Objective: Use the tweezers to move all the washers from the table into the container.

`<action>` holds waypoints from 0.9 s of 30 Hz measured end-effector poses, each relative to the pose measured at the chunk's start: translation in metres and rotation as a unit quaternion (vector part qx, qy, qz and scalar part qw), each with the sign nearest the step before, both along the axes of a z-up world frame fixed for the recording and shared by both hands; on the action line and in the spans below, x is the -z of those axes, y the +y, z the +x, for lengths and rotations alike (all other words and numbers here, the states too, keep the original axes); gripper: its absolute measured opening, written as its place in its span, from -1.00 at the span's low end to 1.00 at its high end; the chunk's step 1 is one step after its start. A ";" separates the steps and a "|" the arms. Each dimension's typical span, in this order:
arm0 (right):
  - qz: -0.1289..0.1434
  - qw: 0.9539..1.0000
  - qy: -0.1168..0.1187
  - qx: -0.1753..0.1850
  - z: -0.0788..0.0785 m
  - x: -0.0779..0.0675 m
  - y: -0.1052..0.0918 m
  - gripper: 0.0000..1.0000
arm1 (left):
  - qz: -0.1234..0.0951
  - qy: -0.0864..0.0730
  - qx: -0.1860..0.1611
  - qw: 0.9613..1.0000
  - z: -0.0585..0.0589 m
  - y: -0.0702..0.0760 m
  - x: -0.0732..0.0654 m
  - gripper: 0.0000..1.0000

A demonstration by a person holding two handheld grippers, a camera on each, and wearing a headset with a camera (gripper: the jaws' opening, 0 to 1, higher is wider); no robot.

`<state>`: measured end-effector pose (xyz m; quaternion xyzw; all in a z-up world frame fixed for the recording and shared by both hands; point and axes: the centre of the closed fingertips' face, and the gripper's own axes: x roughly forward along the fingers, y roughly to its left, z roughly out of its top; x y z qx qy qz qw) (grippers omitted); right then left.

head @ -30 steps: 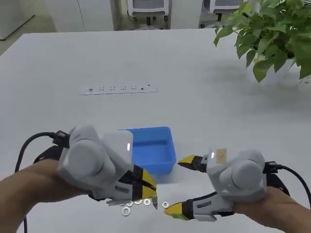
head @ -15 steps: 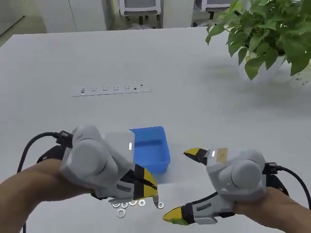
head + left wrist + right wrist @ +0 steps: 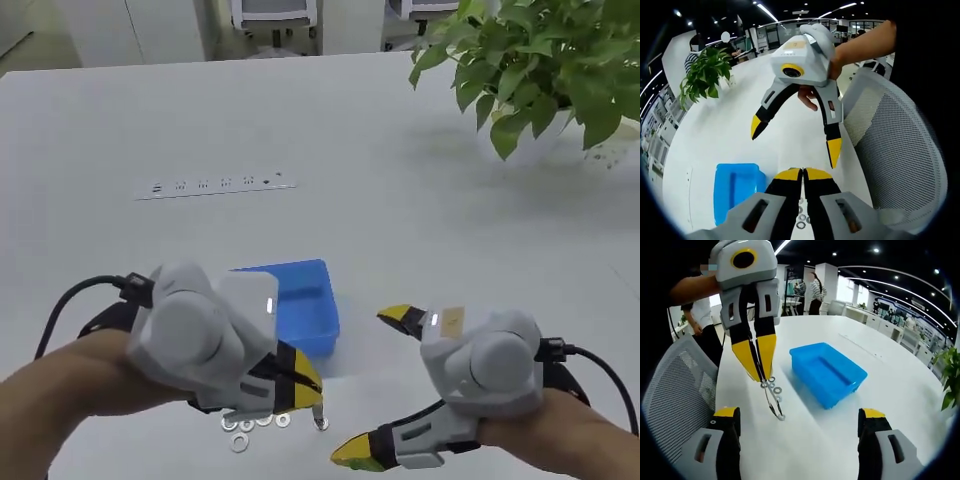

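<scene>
tweezers (image 3: 771, 401) are sitting pinched in the left claw (image 3: 761, 379), tips down among washers (image 3: 774, 388) on the worktop (image 3: 805, 445) beside the blue container (image 3: 827, 371); right claw (image 3: 794, 147) is gaping wide, empty.

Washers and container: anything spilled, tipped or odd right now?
Nothing stands out. The washers lie flat in a loose cluster on the table beside the upright blue container; the left gripper holds the tweezers straight, tips at one washer.
</scene>
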<state>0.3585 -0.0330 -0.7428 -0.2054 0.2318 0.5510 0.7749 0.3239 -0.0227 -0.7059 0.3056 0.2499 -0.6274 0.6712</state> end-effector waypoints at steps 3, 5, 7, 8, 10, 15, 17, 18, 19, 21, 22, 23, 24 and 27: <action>0.000 1.000 0.001 0.000 0.000 0.001 0.000 0.97 | 0.000 0.001 0.001 1.000 0.000 -0.001 0.002 -0.88; 0.001 1.000 0.002 -0.001 0.000 0.001 0.000 0.97 | -0.002 0.002 0.003 1.000 0.001 -0.002 0.002 -0.88; 0.002 1.000 0.001 -0.003 -0.001 0.002 0.000 0.95 | -0.004 0.002 0.003 1.000 0.002 -0.003 0.002 -0.88; 0.002 1.000 0.002 -0.003 -0.001 0.002 0.000 0.95 | -0.005 0.004 0.002 1.000 0.002 -0.003 0.002 -0.88; 0.001 1.000 0.003 -0.005 -0.001 0.003 0.000 0.93 | -0.005 0.004 0.000 1.000 0.003 -0.003 0.002 -0.88; 0.004 1.000 0.002 -0.015 -0.003 0.002 0.002 0.84 | -0.005 0.006 -0.005 1.000 0.004 -0.002 0.002 -0.88; 0.004 1.000 0.004 -0.024 -0.005 0.003 0.004 0.76 | -0.005 0.010 -0.014 1.000 0.006 -0.002 0.002 -0.88; 0.003 1.000 0.004 -0.028 -0.006 0.003 0.004 0.72 | -0.004 0.012 -0.016 1.000 0.006 -0.002 0.002 -0.88; 0.002 0.999 0.004 -0.032 -0.007 0.003 0.005 0.68 | -0.004 0.012 -0.018 1.000 0.007 -0.002 0.002 -0.88; 0.001 0.999 0.003 -0.042 -0.009 0.004 0.007 0.61 | -0.003 0.014 -0.026 1.000 0.008 -0.002 0.002 -0.88; 0.001 0.999 0.004 -0.046 -0.010 0.004 0.008 0.54 | -0.004 0.015 -0.028 0.999 0.008 -0.002 0.002 -0.88; 0.000 0.998 0.005 -0.055 -0.012 0.004 0.009 0.47 | -0.003 0.016 -0.030 0.999 0.008 -0.001 0.002 -0.88; -0.001 0.998 0.007 -0.058 -0.013 0.004 0.010 0.42 | -0.003 0.016 -0.032 0.999 0.009 -0.001 0.003 -0.88; -0.005 0.997 0.009 -0.076 -0.017 0.007 0.013 0.26 | -0.001 0.019 -0.038 0.999 0.009 0.000 0.003 -0.88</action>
